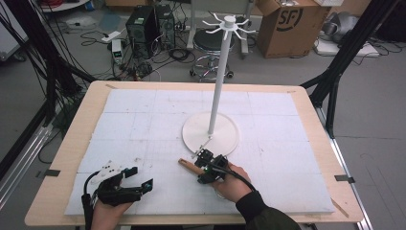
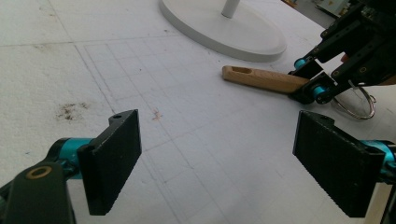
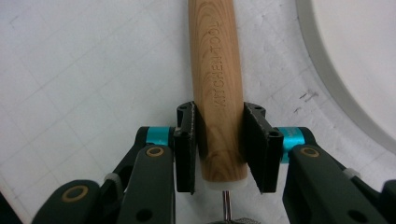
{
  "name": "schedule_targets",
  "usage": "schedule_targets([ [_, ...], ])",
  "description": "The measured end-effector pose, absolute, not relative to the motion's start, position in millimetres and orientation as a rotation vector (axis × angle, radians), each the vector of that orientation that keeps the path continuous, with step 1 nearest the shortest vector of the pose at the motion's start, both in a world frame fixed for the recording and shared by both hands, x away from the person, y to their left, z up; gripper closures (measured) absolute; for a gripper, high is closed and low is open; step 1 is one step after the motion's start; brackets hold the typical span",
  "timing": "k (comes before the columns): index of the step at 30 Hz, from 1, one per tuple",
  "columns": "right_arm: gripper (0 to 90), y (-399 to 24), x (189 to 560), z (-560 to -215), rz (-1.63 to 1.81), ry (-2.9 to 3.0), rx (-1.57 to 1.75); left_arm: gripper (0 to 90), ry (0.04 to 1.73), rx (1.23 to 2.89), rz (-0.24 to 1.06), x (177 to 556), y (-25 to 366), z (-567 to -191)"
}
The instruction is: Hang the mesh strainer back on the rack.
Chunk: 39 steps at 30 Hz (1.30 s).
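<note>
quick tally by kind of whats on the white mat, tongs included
stands: 1, white, with hook arms on top
wooden-handled tools: 1, with a wire loop at its far end
tongs: 2, left tongs open and free, right tongs shut on the tool's handle
total: 4
</note>
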State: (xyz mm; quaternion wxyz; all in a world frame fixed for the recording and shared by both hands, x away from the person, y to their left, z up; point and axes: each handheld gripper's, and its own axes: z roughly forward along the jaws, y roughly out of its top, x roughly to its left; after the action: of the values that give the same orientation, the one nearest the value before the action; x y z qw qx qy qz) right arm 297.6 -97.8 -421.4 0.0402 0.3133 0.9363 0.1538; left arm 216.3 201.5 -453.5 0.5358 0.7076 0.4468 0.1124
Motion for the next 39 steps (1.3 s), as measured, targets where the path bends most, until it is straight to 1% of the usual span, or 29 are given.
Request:
schedule_targets([
  [7,68.8,-98.3,295.7,-421.3,0.487,2.866,0.917,15.9,1.058,1.687,0.267,216.2,202.7,-453.4],
  [13,68.9,-105.4,294.0,-421.8,0.568,2.854,0.916,15.9,1.061,1.68,0.266,216.3,203.6,-453.5],
  [16,68.9,-113.1,295.2,-422.1,0.649,2.836,0.965,15.9,1.06,1.682,0.269,216.1,203.7,-453.5],
  [17,68.9,-120.1,295.8,-421.2,0.728,2.809,1.001,15.8,1.059,1.682,0.27,216.0,203.6,-453.5],
  [20,68.8,-125.7,296.2,-419.1,0.763,2.781,1.03,15.9,1.062,1.683,0.268,216.0,202.9,-453.4],
  [24,68.8,-141.3,301.2,-413.2,0.92,2.729,1.101,15.8,1.064,1.682,0.269,216.1,202.9,-453.4],
  [29,68.8,-151.9,304.7,-411.3,1.037,2.734,1.153,15.9,1.063,1.682,0.27,216.1,203.0,-453.4],
  [32,68.7,-163.4,305.6,-406.0,1.203,2.665,1.18,15.8,1.061,1.682,0.272,216.1,203.3,-453.4],
  [33,68.7,-163.4,305.6,-406.0,1.203,2.665,1.18,15.9,1.062,1.681,0.269,216.0,203.1,-453.4],
  [35,68.7,-172.1,305.7,-402.4,1.341,2.625,1.189,15.9,1.062,1.682,0.27,216.0,203.0,-453.4],
  [37,68.7,-174.3,305.8,-401.5,1.37,2.614,1.186,15.9,1.063,1.682,0.271,215.9,202.9,-453.4],
  [39,68.7,-181.5,305.3,-398.6,1.478,2.568,1.188,15.8,1.063,1.682,0.27,215.9,202.9,-453.4],
])
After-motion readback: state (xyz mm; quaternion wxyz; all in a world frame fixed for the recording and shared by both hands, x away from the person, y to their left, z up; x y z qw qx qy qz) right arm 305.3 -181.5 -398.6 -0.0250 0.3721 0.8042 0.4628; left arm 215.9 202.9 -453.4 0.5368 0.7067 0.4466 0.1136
